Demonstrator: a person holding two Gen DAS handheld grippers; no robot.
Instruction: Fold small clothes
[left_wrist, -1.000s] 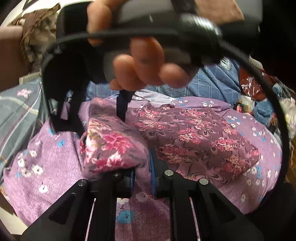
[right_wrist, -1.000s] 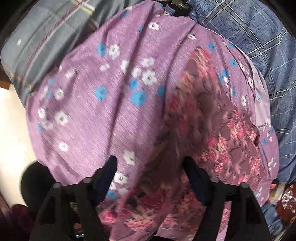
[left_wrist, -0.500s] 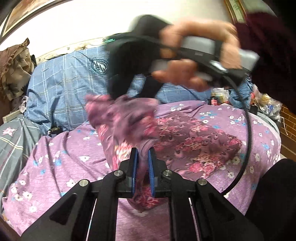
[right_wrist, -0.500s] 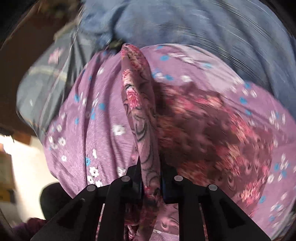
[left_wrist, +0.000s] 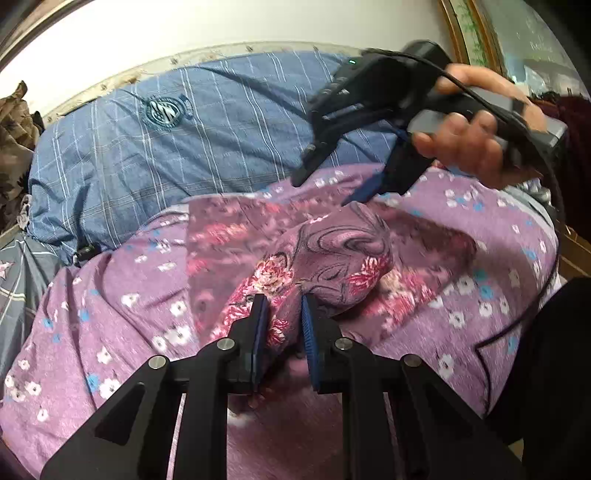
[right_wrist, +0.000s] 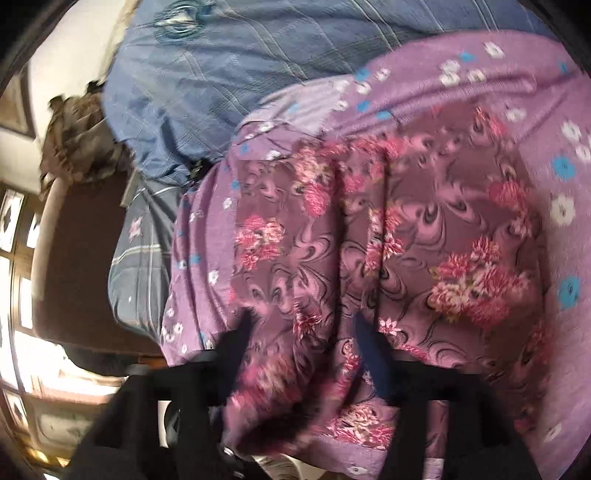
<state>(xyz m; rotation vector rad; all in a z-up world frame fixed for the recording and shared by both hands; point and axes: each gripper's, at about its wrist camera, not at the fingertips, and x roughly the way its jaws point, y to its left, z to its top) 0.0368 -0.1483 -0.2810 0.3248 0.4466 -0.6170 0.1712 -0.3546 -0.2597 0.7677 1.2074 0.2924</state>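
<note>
A: What is the left gripper (left_wrist: 282, 325) doing?

B: Its two blue-padded fingers (left_wrist: 258, 325) pinch a bunched fold of the floral garment (left_wrist: 332, 258), one piece of mauve cloth with pink flowers and dark swirls. The fold sits between the pads and puffs up just beyond them.

A: And the right gripper (left_wrist: 325, 184)?

B: In the left wrist view it hangs above the far edge of the garment, held in the person's right hand (left_wrist: 469, 144), and its jaws stand spread apart. The right wrist view is blurred, but its two fingers (right_wrist: 236, 332) sit wide, one on each side of a ridge of cloth, not gripping it.

A: Where does the garment lie?

B: Spread over one purple sheet (left_wrist: 110, 302) printed with small white and blue flowers. It lies mostly flat with one long crease down its middle.

A: What lies beyond it?

B: One blue checked cushion (left_wrist: 166, 147) with a round crest, touching the sheet's far edge. One grey plaid cloth (left_wrist: 22, 266) lies to the left, and one brown patterned cloth (left_wrist: 14, 133) is bundled in the far left corner. A black cable (left_wrist: 554, 206) trails from the right gripper.
</note>
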